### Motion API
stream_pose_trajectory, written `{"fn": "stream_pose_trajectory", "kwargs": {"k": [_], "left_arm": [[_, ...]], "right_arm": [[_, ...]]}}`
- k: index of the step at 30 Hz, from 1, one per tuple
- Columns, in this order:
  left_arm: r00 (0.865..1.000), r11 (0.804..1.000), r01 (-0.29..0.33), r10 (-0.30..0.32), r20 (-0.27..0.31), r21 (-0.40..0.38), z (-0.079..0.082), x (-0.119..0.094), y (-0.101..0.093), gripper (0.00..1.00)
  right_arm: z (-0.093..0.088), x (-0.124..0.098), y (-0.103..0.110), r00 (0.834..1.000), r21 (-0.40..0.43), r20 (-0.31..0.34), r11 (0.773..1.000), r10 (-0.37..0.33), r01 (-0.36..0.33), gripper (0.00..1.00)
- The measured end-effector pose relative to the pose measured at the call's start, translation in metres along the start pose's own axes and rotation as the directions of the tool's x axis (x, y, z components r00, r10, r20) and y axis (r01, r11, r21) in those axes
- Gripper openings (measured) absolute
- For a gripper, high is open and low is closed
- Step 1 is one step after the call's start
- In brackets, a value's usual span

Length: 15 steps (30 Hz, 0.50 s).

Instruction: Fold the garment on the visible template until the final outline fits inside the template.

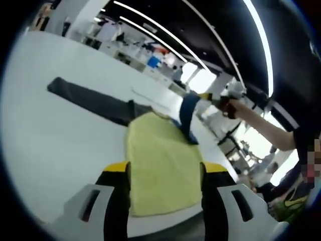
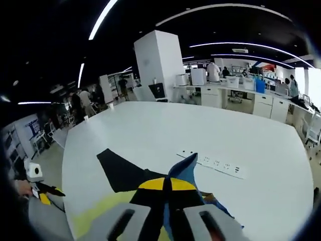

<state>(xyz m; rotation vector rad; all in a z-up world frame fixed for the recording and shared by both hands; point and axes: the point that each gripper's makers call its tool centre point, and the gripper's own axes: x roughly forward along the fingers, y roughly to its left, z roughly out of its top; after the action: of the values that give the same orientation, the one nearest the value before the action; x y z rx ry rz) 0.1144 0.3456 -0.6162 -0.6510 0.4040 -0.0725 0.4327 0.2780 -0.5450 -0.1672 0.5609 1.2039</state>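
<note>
- Yellow-tipped jaws of the left gripper point(image 1: 165, 168) stand apart, holding nothing, over the near end of the yellow template point(image 1: 160, 165).
- That template lies flat near the white table's point(image 1: 45, 140) edge, with broad bare tabletop to one side.
- Beyond it, the dark garment point(image 1: 93, 100) stretches across the table; one blue-lined part is lifted clear of the surface.
- In the right gripper view, the right gripper point(image 2: 166, 185) is clamped together on that raised blue fold point(image 2: 183, 170).
- A strip of sockets point(image 2: 215, 164) sits just beyond.

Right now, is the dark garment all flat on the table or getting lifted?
Getting lifted: the right gripper is shut on the dark garment blue end, holding it above the yellow template.
</note>
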Motion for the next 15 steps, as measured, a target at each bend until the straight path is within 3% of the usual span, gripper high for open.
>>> {"fn": "stream_pose_trajectory", "kwargs": {"k": [7,15], "left_arm": [[1.000,1.000,0.005,-0.005,-0.001,-0.007,0.000,0.001,0.001,0.52],[1.000,1.000,0.009,-0.010,-0.011,-0.026,-0.004,0.005,0.004,0.52]], "right_arm": [[-0.016,0.032,0.024,0.998,0.012,-0.036,0.999,0.051,-0.051,0.00],[-0.047,0.074,0.051,0.991,0.039,-0.091,0.995,0.099,-0.096,0.00]]}}
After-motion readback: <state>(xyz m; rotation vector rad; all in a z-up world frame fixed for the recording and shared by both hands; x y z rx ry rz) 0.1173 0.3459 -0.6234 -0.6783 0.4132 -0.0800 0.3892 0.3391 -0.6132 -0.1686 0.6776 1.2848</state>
